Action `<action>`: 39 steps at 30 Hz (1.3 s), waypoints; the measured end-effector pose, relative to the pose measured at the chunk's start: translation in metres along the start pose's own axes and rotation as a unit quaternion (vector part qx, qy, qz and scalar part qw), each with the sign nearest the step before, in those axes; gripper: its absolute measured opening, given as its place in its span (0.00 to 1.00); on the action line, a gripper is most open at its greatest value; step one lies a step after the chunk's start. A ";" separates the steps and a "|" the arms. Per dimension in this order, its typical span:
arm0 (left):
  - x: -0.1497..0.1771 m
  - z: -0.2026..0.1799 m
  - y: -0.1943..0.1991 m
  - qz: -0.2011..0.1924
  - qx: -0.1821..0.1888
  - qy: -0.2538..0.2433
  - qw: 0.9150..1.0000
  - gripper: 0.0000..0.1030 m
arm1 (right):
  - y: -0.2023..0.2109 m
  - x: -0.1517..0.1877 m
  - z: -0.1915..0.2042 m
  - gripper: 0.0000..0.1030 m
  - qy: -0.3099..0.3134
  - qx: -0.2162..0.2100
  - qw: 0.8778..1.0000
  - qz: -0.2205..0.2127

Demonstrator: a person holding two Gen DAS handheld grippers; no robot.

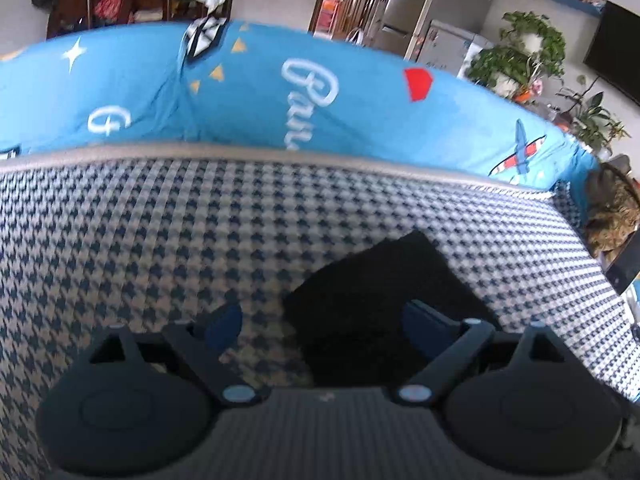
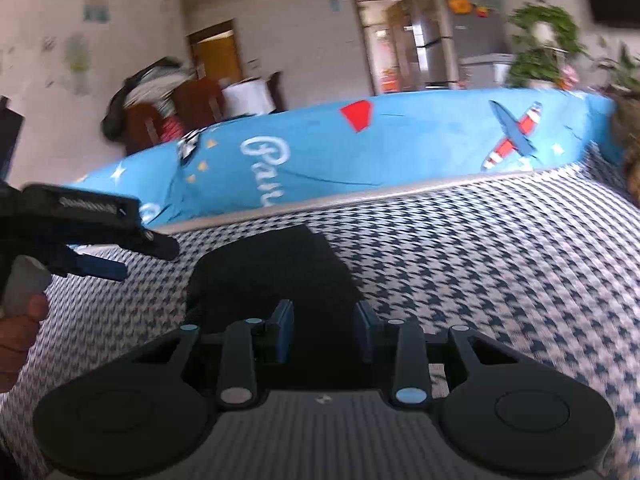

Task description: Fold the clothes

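Houndstooth sofa (image 1: 160, 240) bears folded black garment (image 1: 380, 280); both grippers parted.

You're working over a seat covered in blue-and-white houndstooth fabric (image 1: 160, 240) — a folded black garment (image 1: 380, 292) lies flat on it, near the middle. Along its far edge runs a pale piping band (image 1: 280, 154) — a bright blue printed cushion (image 1: 360, 100) stands just behind.
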State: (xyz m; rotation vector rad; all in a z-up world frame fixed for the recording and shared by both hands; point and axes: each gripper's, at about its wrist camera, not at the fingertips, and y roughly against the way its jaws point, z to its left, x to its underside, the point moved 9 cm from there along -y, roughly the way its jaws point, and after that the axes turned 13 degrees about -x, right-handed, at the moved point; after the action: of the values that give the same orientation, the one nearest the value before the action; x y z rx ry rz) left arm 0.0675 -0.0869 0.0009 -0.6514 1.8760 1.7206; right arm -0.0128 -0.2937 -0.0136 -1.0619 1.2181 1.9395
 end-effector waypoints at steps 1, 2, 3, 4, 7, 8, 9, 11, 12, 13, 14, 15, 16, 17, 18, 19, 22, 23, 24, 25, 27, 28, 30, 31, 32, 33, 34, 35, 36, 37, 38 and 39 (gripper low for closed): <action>0.003 0.003 -0.005 0.004 -0.003 0.003 1.000 0.90 | -0.003 -0.003 -0.001 0.32 0.005 -0.011 1.000 0.006; 0.006 0.008 -0.010 0.010 -0.006 0.008 1.000 0.90 | -0.007 -0.007 -0.001 0.32 0.013 -0.019 1.000 0.010; 0.008 0.011 -0.017 0.017 -0.006 0.015 1.000 0.90 | -0.011 -0.009 -0.002 0.32 0.022 -0.029 0.999 0.016; 0.010 0.015 -0.023 0.025 -0.003 0.024 0.999 0.90 | -0.015 -0.012 -0.003 0.32 0.031 -0.038 0.999 0.023; 0.015 0.021 -0.038 0.051 0.019 0.053 0.997 0.90 | -0.028 -0.014 -0.002 0.32 0.046 -0.073 0.995 0.052; 0.017 0.022 -0.042 0.060 0.029 0.063 0.996 0.90 | -0.032 -0.014 -0.003 0.32 0.046 -0.077 0.994 0.058; 0.018 0.022 -0.047 0.070 0.042 0.074 0.994 0.90 | -0.034 -0.013 -0.001 0.32 0.044 -0.086 0.993 0.064; 0.019 0.021 -0.055 0.086 0.065 0.092 0.990 0.90 | -0.036 -0.007 0.008 0.32 0.044 -0.110 0.990 0.077; 0.019 0.019 -0.059 0.093 0.074 0.098 0.988 0.90 | -0.035 -0.003 0.015 0.32 0.047 -0.125 0.988 0.083; 0.019 0.018 -0.063 0.099 0.083 0.103 0.986 0.90 | -0.035 0.002 0.023 0.32 0.054 -0.138 0.985 0.090; 0.019 0.016 -0.066 0.103 0.088 0.105 0.985 0.90 | -0.034 0.008 0.031 0.32 0.062 -0.151 0.982 0.097; 0.019 0.014 -0.069 0.107 0.092 0.107 0.984 0.90 | -0.033 0.014 0.040 0.32 0.070 -0.164 0.978 0.104; 0.020 0.012 -0.071 0.110 0.096 0.107 0.984 0.89 | -0.033 0.021 0.046 0.32 0.070 -0.176 0.975 0.115; 0.020 0.010 -0.074 0.112 0.099 0.106 0.983 0.89 | -0.033 0.028 0.052 0.32 0.065 -0.186 0.972 0.126; 0.019 0.008 -0.077 0.114 0.102 0.106 0.983 0.89 | -0.033 0.035 0.058 0.32 0.072 -0.192 0.969 0.135; 0.019 0.006 -0.078 0.114 0.105 0.105 0.982 0.88 | -0.033 0.041 0.065 0.32 0.083 -0.196 0.966 0.144; 0.019 -0.003 -0.079 0.117 0.121 0.098 0.981 0.84 | -0.031 0.056 0.079 0.32 0.114 -0.201 0.960 0.158; 0.019 -0.005 -0.079 0.118 0.124 0.095 0.981 0.82 | -0.031 0.060 0.083 0.32 0.120 -0.204 0.958 0.162; 0.019 -0.008 -0.079 0.118 0.128 0.092 0.980 0.80 | -0.031 0.063 0.086 0.32 0.131 -0.201 0.957 0.164; 0.019 -0.010 -0.080 0.117 0.129 0.088 0.981 0.79 | -0.032 0.065 0.087 0.32 0.142 -0.196 0.956 0.166; 0.018 -0.013 -0.081 0.115 0.130 0.083 0.981 0.74 | -0.034 0.069 0.089 0.33 0.164 -0.185 0.954 0.167; 0.018 -0.015 -0.082 0.115 0.130 0.081 0.981 0.72 | -0.036 0.071 0.089 0.34 0.171 -0.178 0.954 0.170; 0.015 -0.016 -0.084 0.112 0.133 0.082 0.981 0.60 | -0.041 0.076 0.087 0.36 0.186 -0.162 0.953 0.177; 0.014 -0.017 -0.085 0.110 0.132 0.081 0.982 0.58 | -0.044 0.079 0.086 0.35 0.197 -0.151 0.952 0.181; 0.013 -0.018 -0.086 0.107 0.131 0.078 0.983 0.51 | -0.047 0.082 0.085 0.34 0.205 -0.142 0.951 0.185; 0.012 -0.020 -0.087 0.102 0.127 0.073 0.984 0.47 | -0.050 0.084 0.086 0.32 0.210 -0.137 0.950 0.187; 0.010 -0.022 -0.087 0.096 0.122 0.066 0.986 0.42 | -0.051 0.084 0.085 0.29 0.213 -0.133 0.950 0.187; 0.008 -0.024 -0.087 0.090 0.119 0.060 0.987 0.36 | -0.052 0.085 0.085 0.22 0.216 -0.129 0.950 0.186; 0.006 -0.026 -0.086 0.084 0.117 0.054 0.988 0.34 | -0.052 0.084 0.084 0.18 0.213 -0.130 0.950 0.188; 0.005 -0.027 -0.086 0.081 0.114 0.052 0.989 0.33 | -0.053 0.082 0.083 0.17 0.206 -0.134 0.951 0.189; 0.004 -0.027 -0.086 0.079 0.113 0.052 0.989 0.32 | -0.053 0.081 0.082 0.16 0.198 -0.140 0.951 0.191; 0.003 -0.026 -0.086 0.078 0.112 0.054 0.989 0.32 | -0.053 0.080 0.081 0.15 0.194 -0.143 0.951 0.192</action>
State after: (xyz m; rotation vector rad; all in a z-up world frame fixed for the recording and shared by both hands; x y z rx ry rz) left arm 0.1202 -0.1199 -0.0645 -0.5300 2.2081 1.5627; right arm -0.0344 -0.1923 -0.0852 -1.5008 1.4700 2.3312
